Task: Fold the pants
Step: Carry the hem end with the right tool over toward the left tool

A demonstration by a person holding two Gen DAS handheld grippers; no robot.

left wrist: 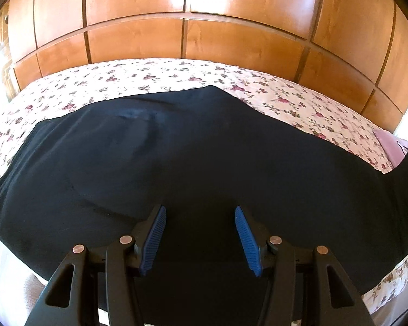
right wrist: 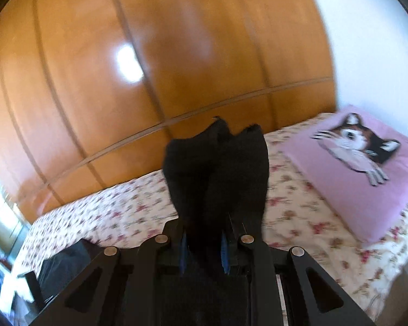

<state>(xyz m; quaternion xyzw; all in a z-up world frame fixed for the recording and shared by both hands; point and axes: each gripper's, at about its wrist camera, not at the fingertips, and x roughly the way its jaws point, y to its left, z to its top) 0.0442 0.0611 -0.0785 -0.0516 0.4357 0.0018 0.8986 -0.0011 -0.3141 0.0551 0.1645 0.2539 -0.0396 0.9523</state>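
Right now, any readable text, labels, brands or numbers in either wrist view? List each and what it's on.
None readable.
Pillow: a cat picture, no words.
Sheet: flower print only.
Pants: plain black, no tag or label in view.
Wardrobe: bare wood panels.
Clutter at the lower left edge of the right view: too blurred to tell if it bears any text.

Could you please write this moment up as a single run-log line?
task: fold pants | left gripper: open above black pants | right gripper: shut on lifted pants end | surface: floral bedsheet
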